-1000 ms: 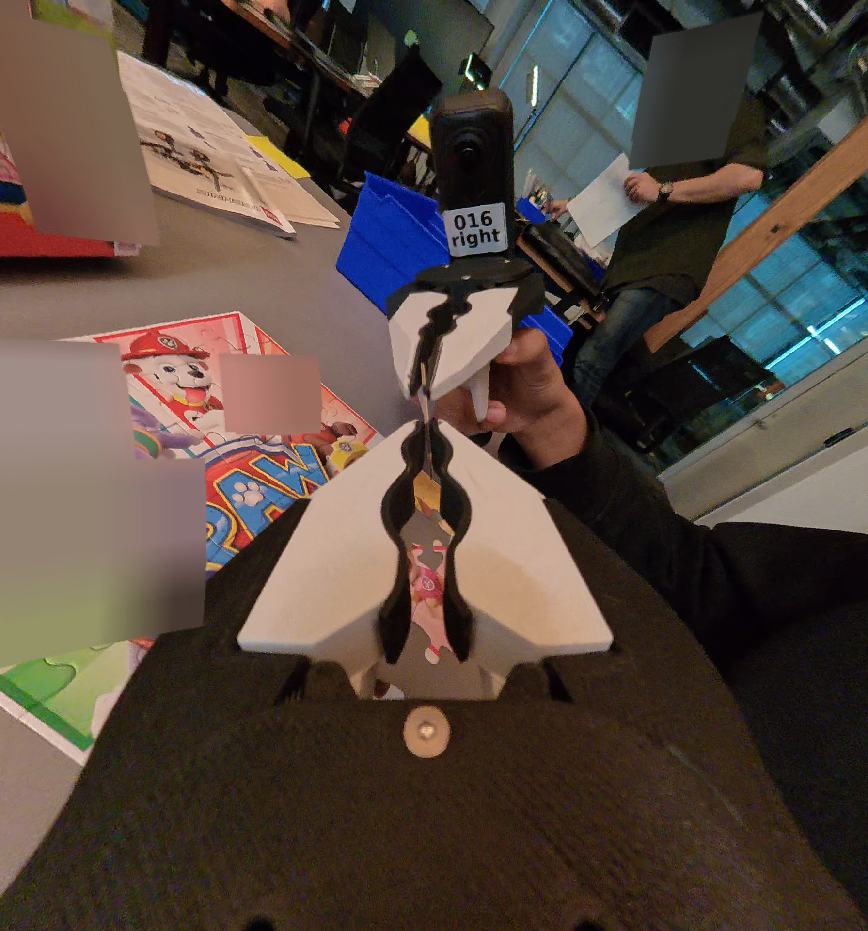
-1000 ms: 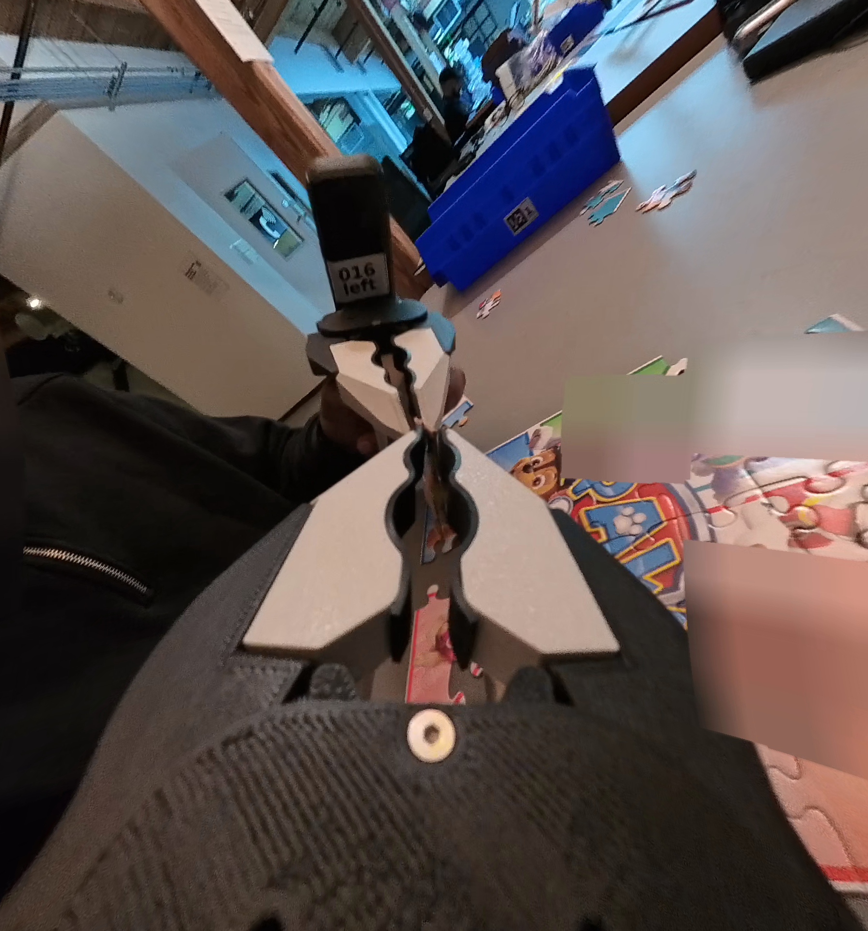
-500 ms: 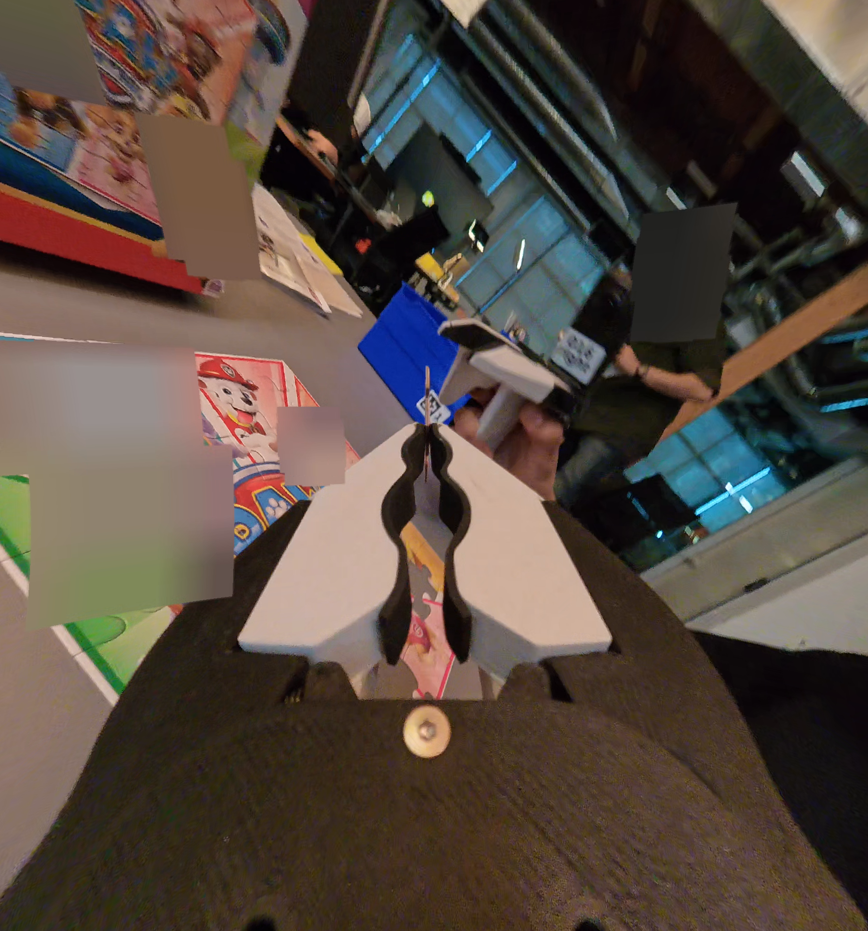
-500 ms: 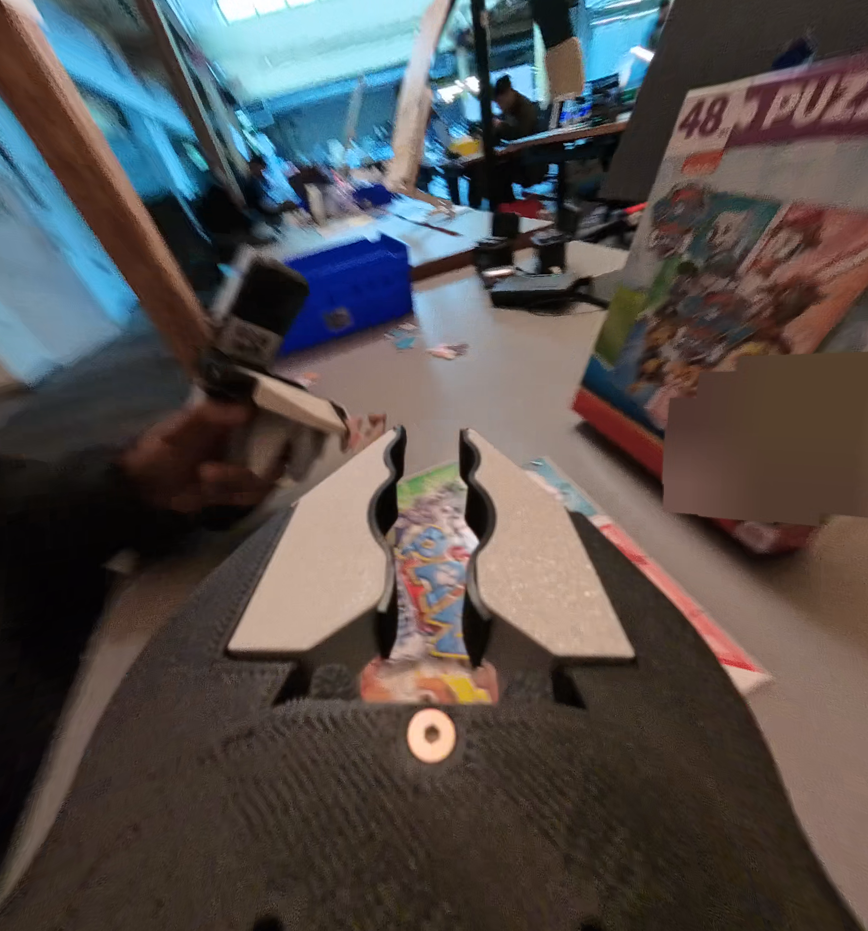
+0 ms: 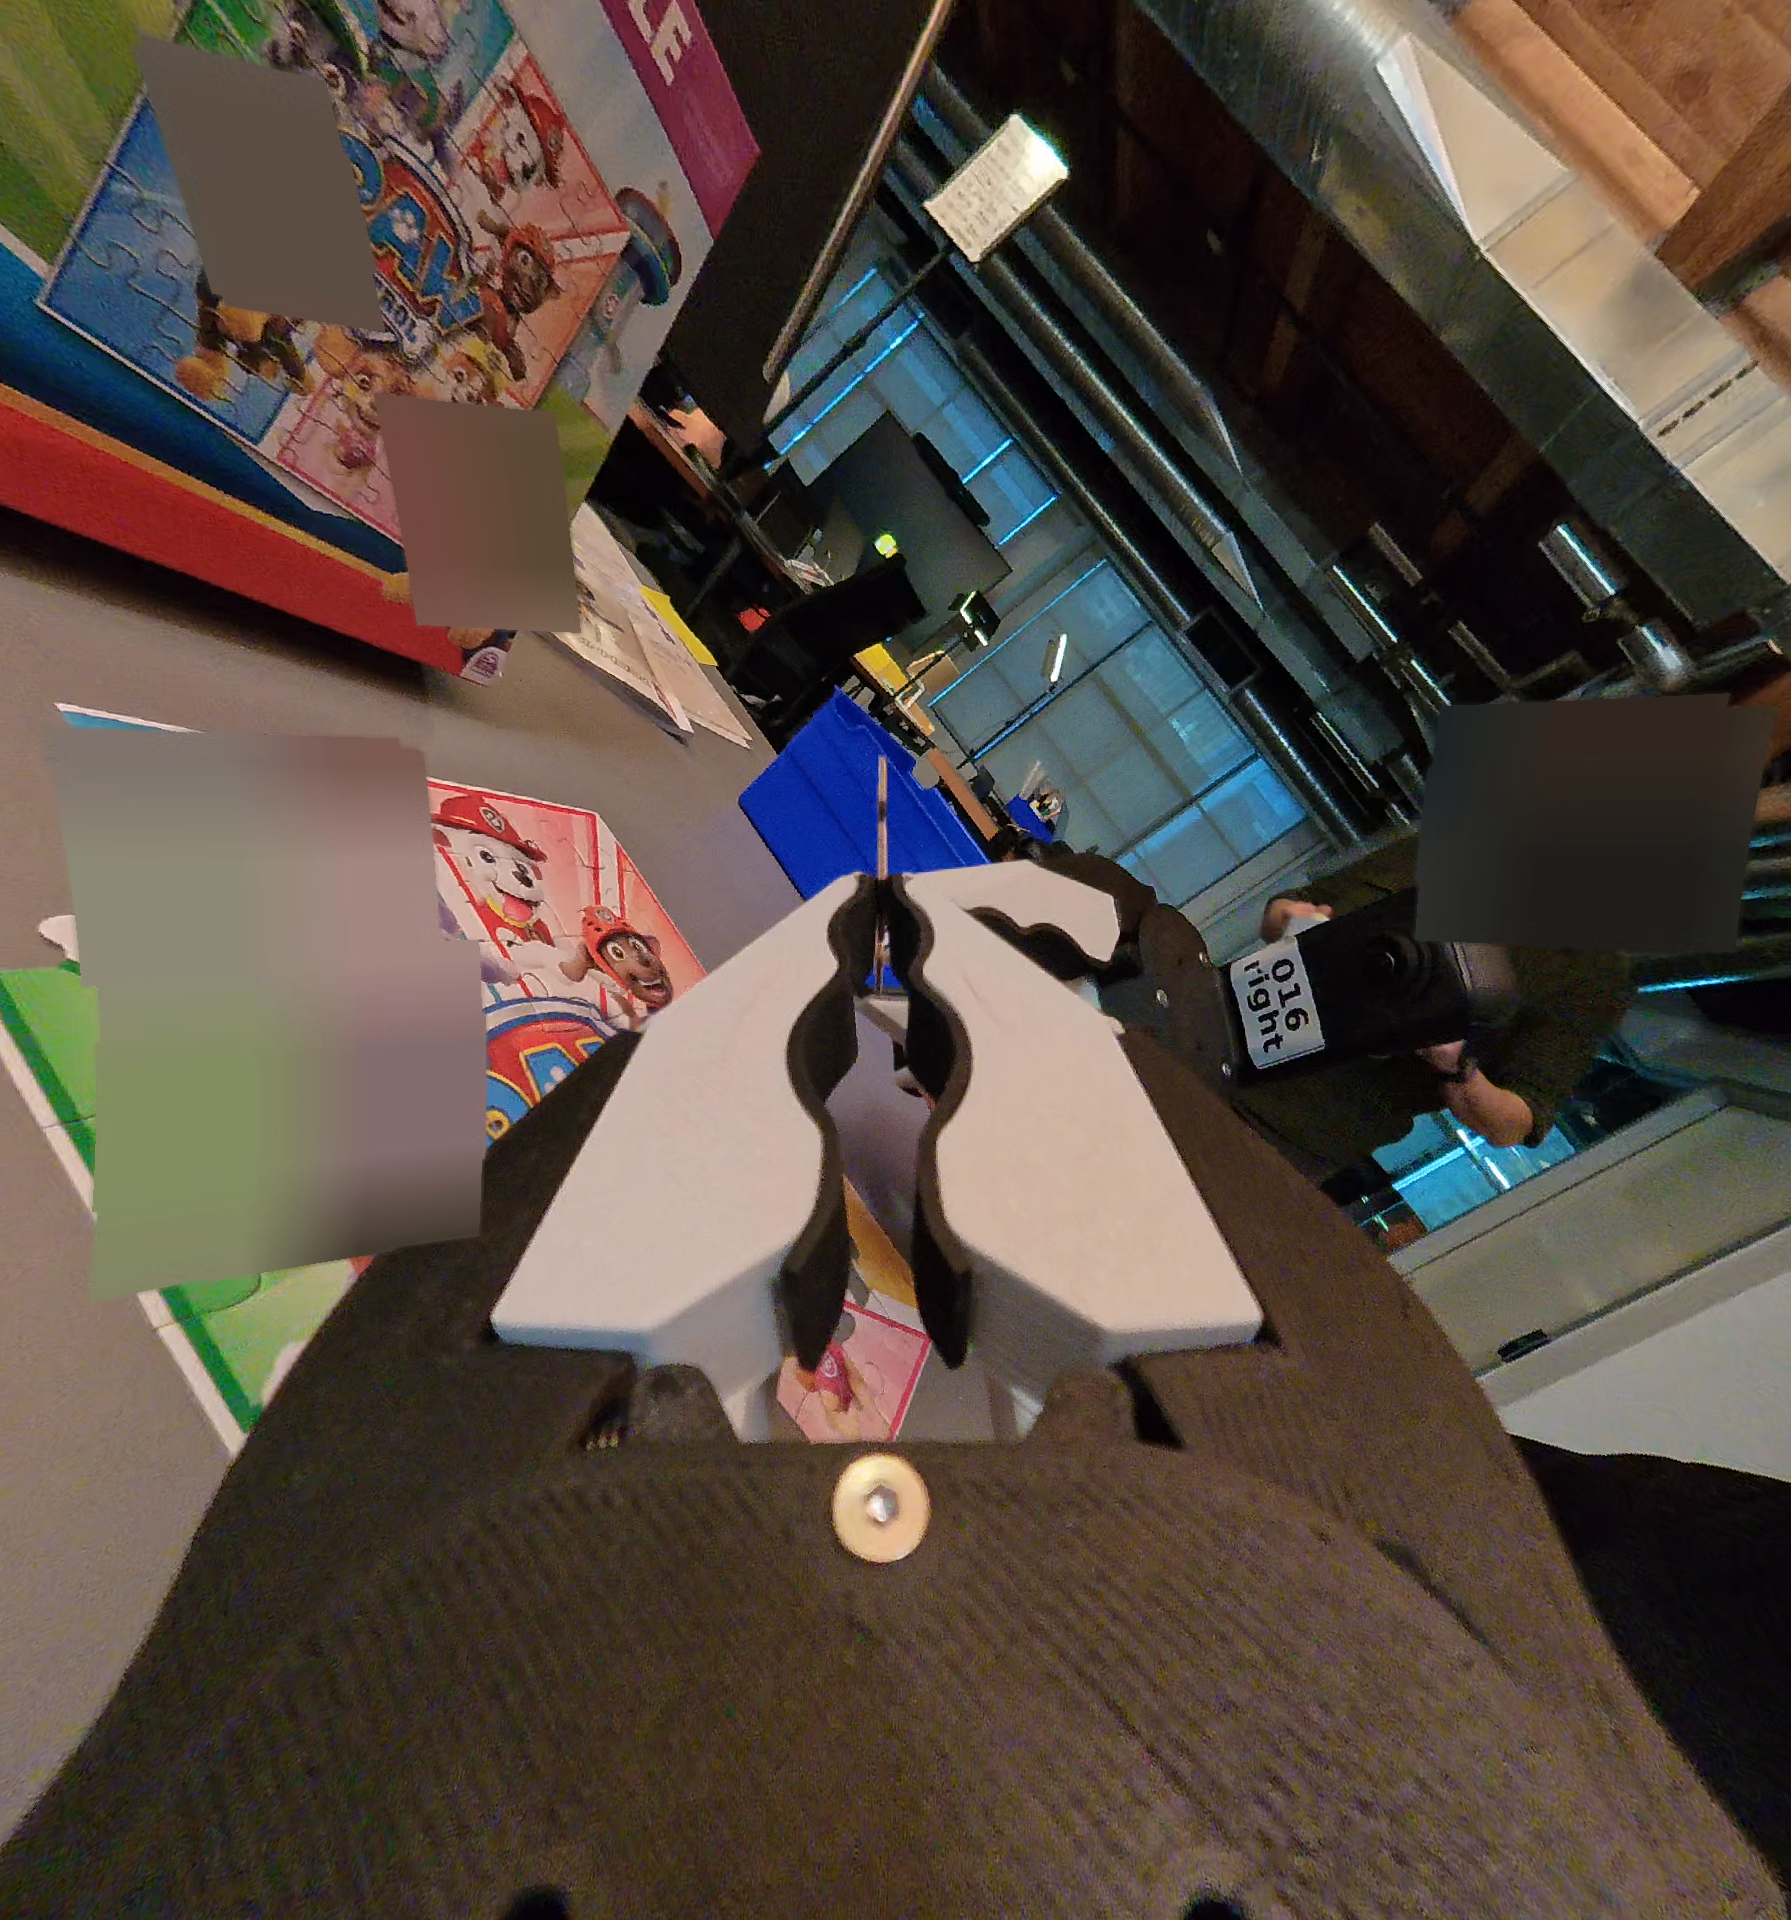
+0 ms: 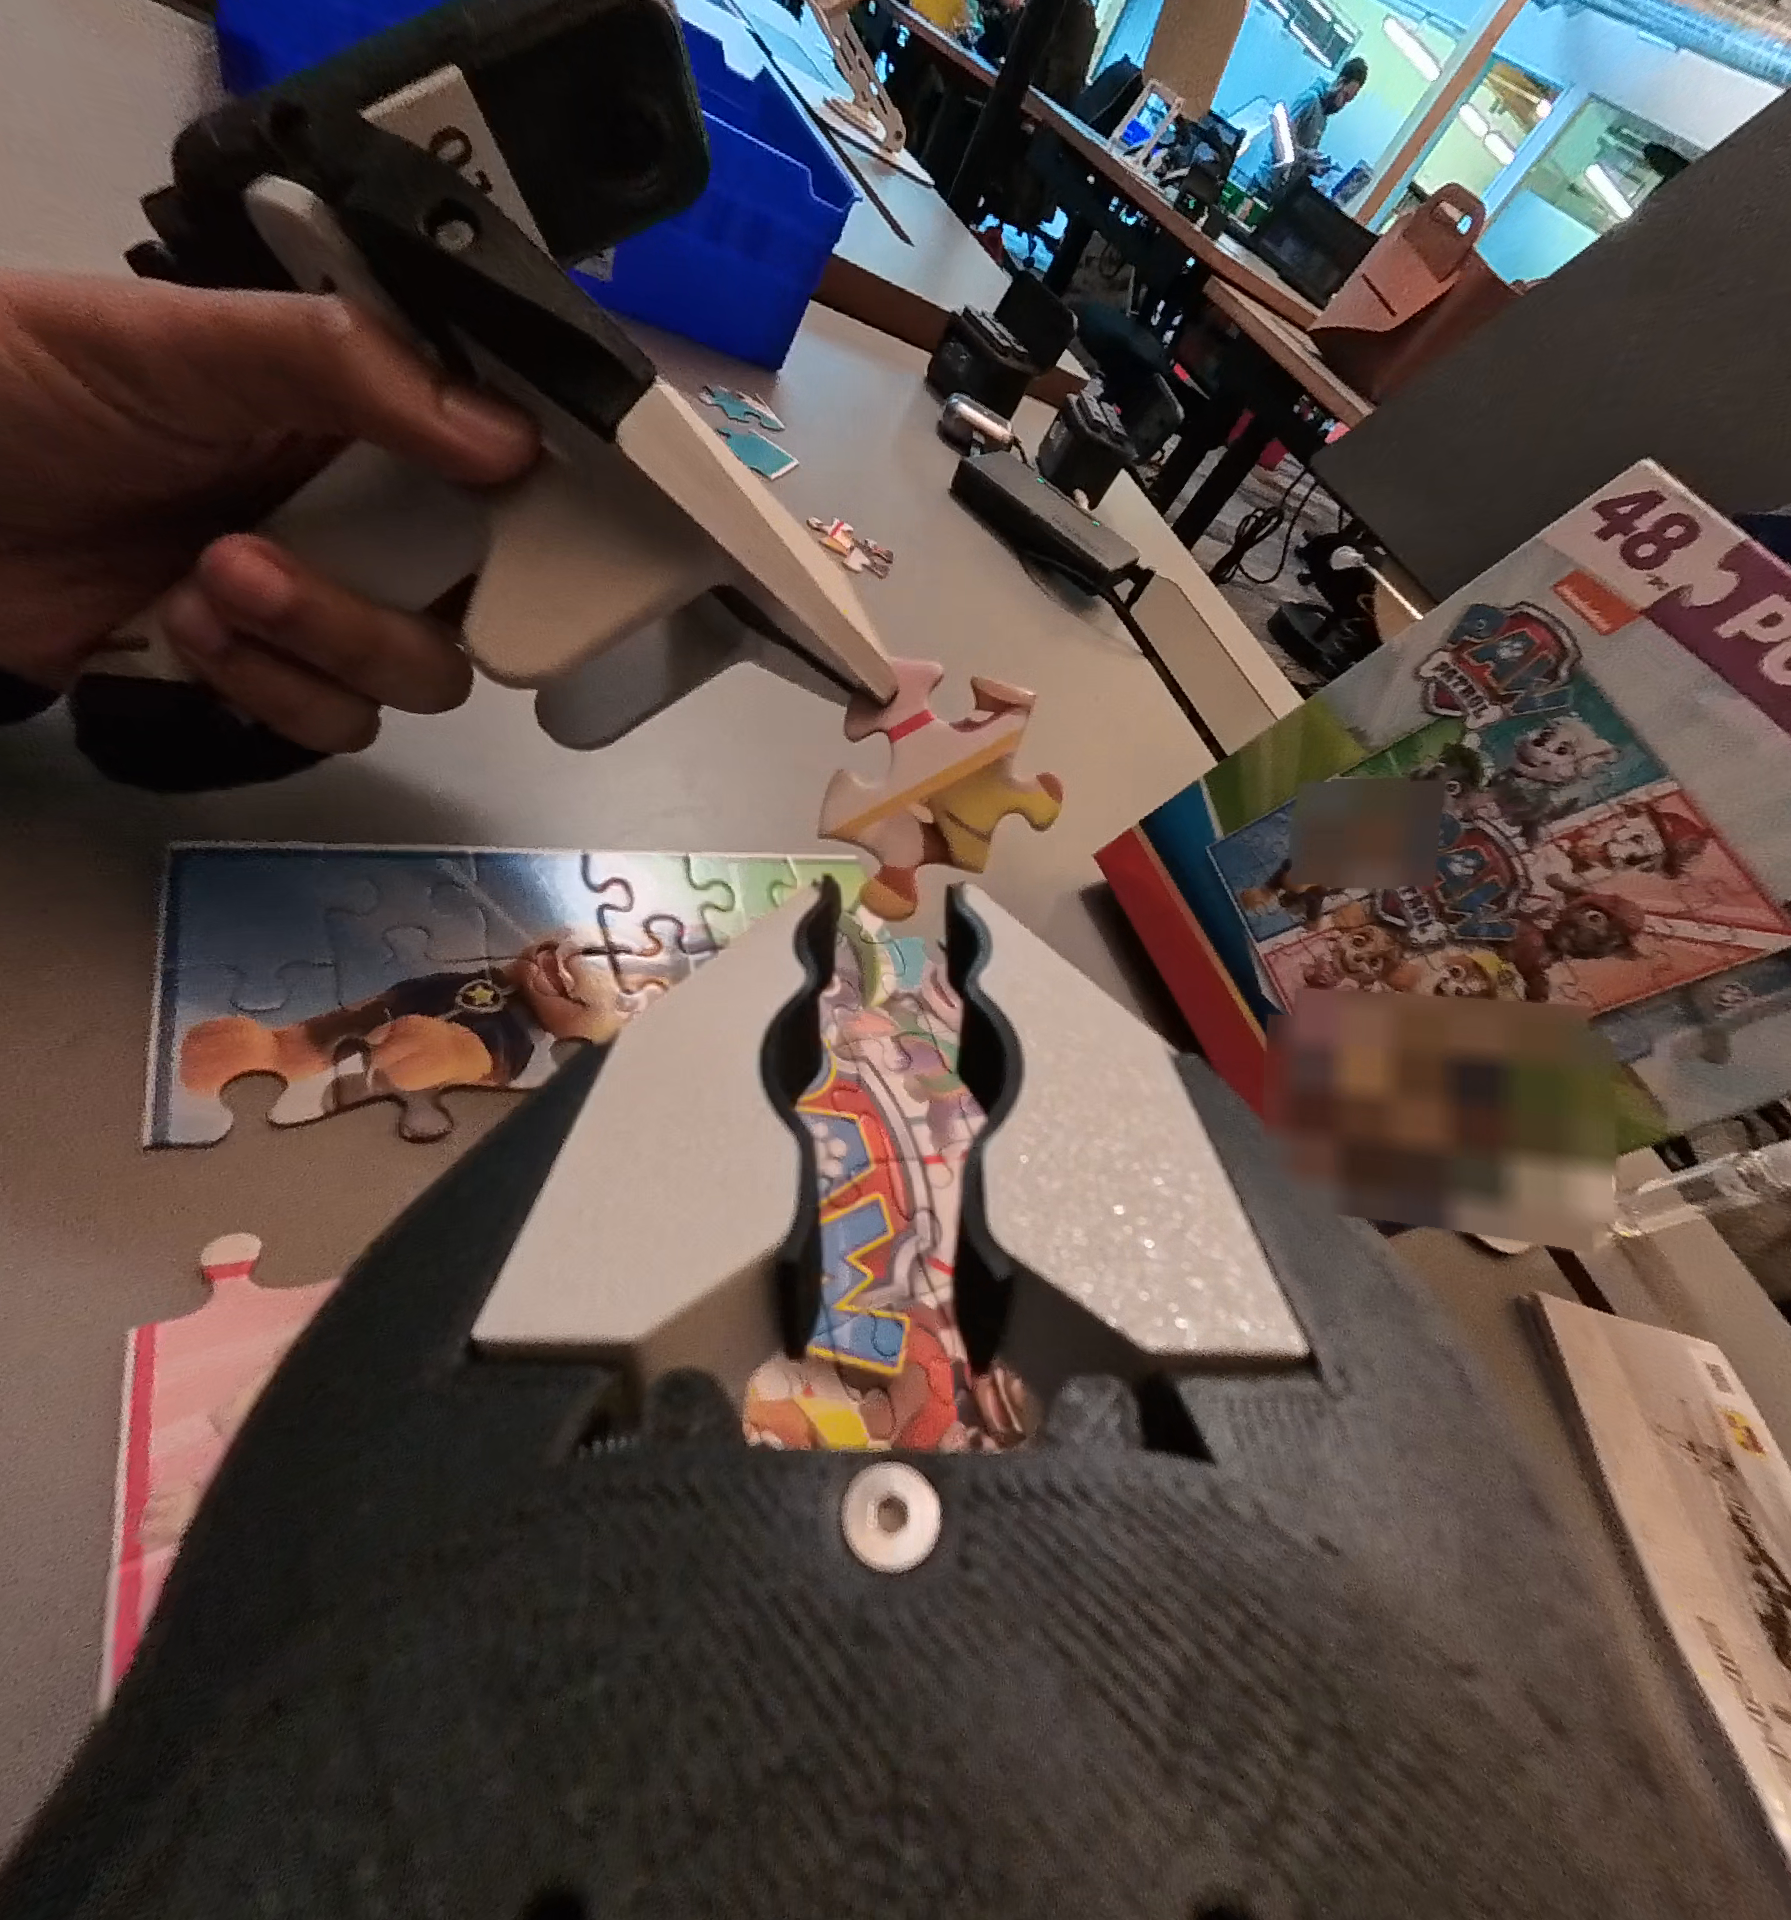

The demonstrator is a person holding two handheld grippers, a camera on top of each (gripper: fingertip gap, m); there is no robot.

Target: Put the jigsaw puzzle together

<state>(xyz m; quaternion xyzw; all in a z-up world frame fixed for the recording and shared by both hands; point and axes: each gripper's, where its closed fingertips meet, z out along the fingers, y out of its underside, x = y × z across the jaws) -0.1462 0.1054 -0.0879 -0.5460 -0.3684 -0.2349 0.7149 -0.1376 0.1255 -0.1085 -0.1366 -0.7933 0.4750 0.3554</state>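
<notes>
Right wrist view: own fingers spread, nothing between, hovering over the half-done puzzle. Left gripper pinching a pink-and-yellow puzzle piece by one corner, dangling just beyond the right gripper tips. Probably best kept clamped, lowered flat, tabs lined up first. Puzzle box propped at right, close enough to bump; loose pieces, blue bin farther off.

Two close wrist views — shared puzzle, table.

The right gripper has let go of the puzzle piece.
</notes>
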